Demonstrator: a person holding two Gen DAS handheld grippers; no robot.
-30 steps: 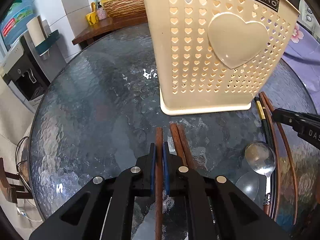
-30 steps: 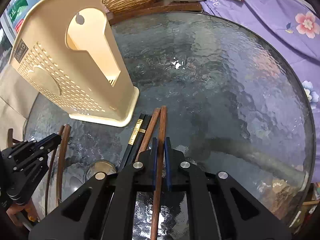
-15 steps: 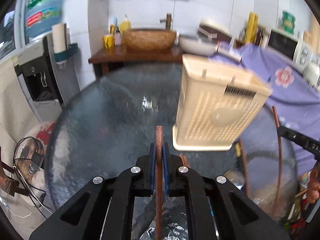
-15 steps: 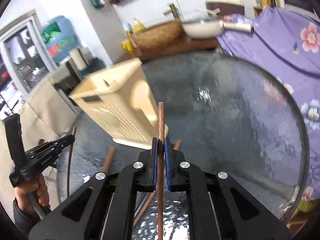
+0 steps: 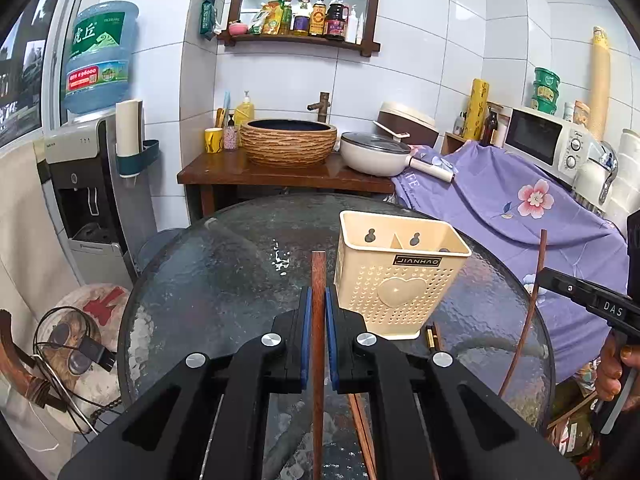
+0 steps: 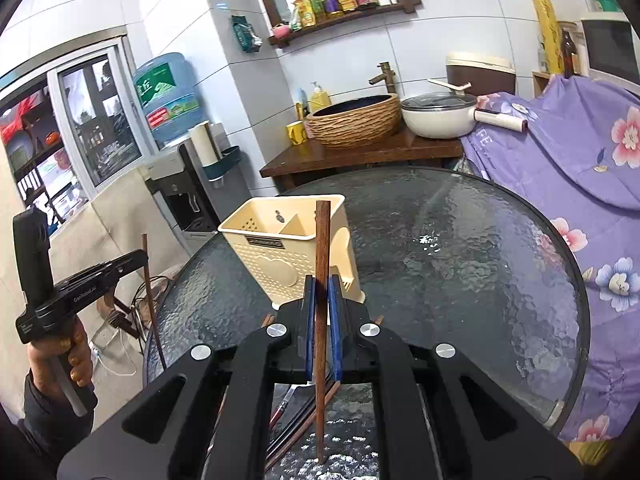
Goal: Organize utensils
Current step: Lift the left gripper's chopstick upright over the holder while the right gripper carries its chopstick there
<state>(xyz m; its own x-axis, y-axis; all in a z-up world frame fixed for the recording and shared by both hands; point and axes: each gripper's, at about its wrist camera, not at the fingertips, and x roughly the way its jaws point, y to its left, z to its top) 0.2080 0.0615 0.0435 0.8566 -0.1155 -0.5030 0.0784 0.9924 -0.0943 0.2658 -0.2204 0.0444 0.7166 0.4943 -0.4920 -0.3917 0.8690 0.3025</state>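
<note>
Gripping one chopstick (image 5: 318, 280) in each closed gripper, I see the holder (image 5: 400, 276) seemingly empty and more utensils (image 6: 298, 408) left on the table (image 6: 460, 272).

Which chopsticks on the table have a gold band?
The black chopsticks at the cream holder's base; the brown chopsticks beside them look plain wood.

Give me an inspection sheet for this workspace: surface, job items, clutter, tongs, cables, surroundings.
Surface: round textured glass table.
Job's things: cream utensil holder upright; loose chopsticks on the glass.
Clutter: nothing seen on the table.
Tongs: left tongs shut on a wooden chopstick; right tongs shut on another chopstick.
Cables: coiled cable on the floor.
Surroundings: basin, pan, microwave.
</note>
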